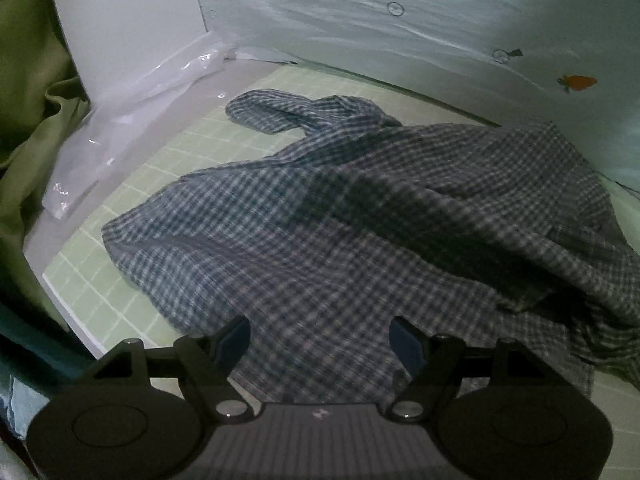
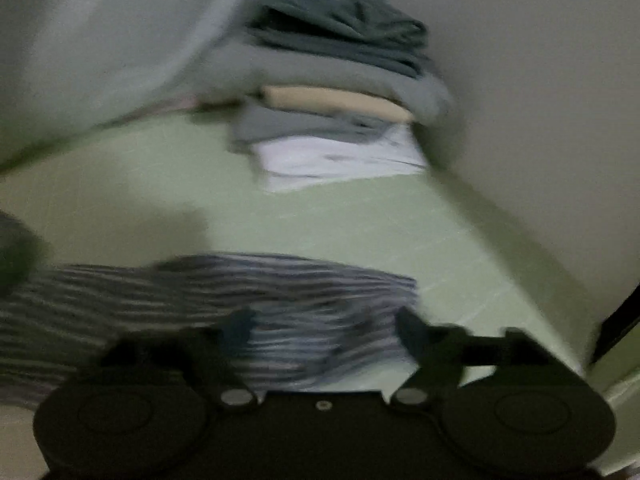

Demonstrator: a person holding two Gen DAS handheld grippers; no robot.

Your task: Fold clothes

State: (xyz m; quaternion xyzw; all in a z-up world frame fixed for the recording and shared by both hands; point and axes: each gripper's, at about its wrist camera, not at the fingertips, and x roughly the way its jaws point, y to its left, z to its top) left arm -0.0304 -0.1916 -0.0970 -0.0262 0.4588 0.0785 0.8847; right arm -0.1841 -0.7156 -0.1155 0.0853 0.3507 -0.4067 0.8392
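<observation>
Checked shirt (image 1: pixel 360 216) lies crumpled on green mat (image 1: pixel 120 300); both grippers' jaws gape wide, holding nothing

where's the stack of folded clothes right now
In the right wrist view, the stack of folded clothes sits on the green mat's far end, in the wall corner.

Left side: bare green counter (image 1: pixel 120 264) between shirt (image 1: pixel 360 220) and plastic sheet (image 1: pixel 120 128), room to pass.
Back: white walls (image 1: pixel 400 20) close it off.
Right side: open counter between shirt and clothes stack (image 2: pixel 340 92), which fills the far corner.
</observation>
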